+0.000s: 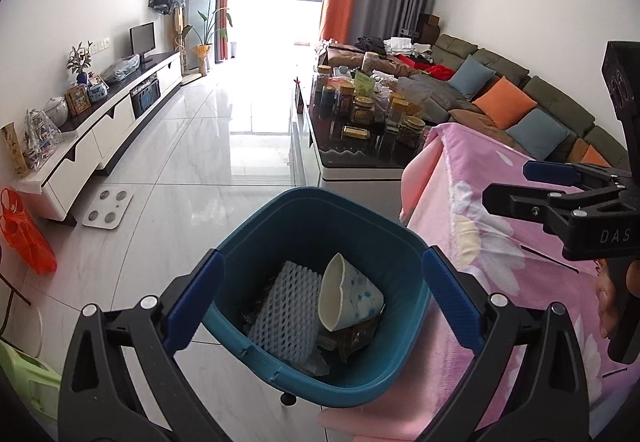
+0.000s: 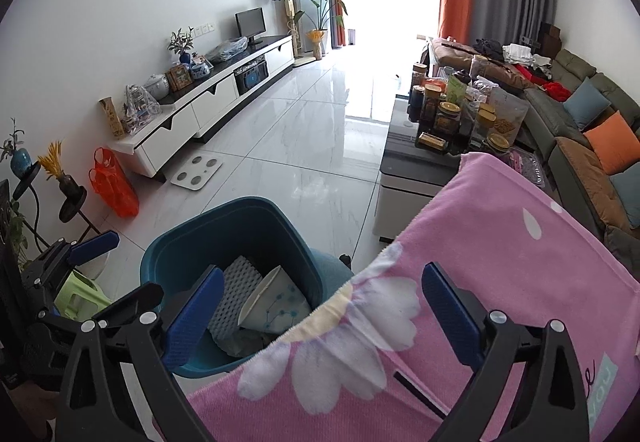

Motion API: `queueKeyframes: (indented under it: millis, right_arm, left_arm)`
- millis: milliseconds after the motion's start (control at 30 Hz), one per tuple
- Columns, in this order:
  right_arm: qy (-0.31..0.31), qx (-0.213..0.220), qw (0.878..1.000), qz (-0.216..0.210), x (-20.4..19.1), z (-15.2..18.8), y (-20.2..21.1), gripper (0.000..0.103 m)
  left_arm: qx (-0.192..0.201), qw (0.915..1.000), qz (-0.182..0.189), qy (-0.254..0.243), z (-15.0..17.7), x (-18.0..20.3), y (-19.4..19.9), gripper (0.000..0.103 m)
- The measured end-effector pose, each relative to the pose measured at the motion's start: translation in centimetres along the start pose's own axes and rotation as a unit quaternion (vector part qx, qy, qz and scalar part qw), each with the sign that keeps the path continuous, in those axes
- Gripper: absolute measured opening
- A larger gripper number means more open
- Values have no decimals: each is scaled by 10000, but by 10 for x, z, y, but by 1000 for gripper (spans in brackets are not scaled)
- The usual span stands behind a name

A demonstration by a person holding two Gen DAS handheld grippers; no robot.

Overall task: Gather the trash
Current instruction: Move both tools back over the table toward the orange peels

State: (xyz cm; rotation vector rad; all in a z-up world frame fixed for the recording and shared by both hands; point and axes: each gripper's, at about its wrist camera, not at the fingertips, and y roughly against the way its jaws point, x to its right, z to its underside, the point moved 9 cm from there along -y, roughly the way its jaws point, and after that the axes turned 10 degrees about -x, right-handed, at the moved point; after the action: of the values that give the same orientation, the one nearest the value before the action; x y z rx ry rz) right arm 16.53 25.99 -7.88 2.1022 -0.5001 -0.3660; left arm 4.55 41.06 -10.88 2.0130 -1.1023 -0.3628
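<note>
A teal trash bin (image 1: 260,226) stands on the floor beside a table covered with a pink flowered blanket (image 1: 500,242). In it lie a crushed white paper cup (image 1: 348,294), a white foam net sleeve (image 1: 284,310) and dark wrappers. My left gripper (image 1: 320,298) is open and empty, held above the bin. My right gripper (image 2: 320,314) is open and empty over the blanket's edge; it also shows in the left wrist view (image 1: 516,186). The bin (image 2: 192,238), the cup (image 2: 276,306) and the left gripper (image 2: 80,246) also show in the right wrist view.
A coffee table (image 1: 360,158) crowded with jars stands beyond the bin. A sofa (image 1: 520,98) runs along the right. A TV cabinet (image 1: 100,130) lines the left wall, with a scale (image 1: 108,206) and an orange bag (image 1: 24,238) on the floor. A green stool (image 2: 80,294) is near the bin.
</note>
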Motion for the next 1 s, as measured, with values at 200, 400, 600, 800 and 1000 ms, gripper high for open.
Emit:
queueKeyframes:
  millis: [200, 400, 600, 800, 1000]
  right_arm:
    - [-193, 309, 9991, 204, 25, 26, 34, 96]
    - [-515, 679, 9955, 422, 54, 56, 75, 96]
    - [-924, 1082, 9873, 702, 83, 95, 119, 96]
    - [-1415, 1350, 9752, 1035, 118, 140, 157, 96]
    - [-1882, 1419, 9614, 1420, 152, 194, 183, 96]
  left_arm:
    - [268, 9991, 223, -224, -10, 40, 33, 97]
    - [461, 9956, 496, -644, -11, 96, 59, 97]
    - [563, 9892, 841, -1058, -1, 158, 77, 97]
    - [659, 9777, 1277, -1530, 13, 222, 97, 97]
    - [755, 9647, 1528, -2006, 34, 273, 113, 97]
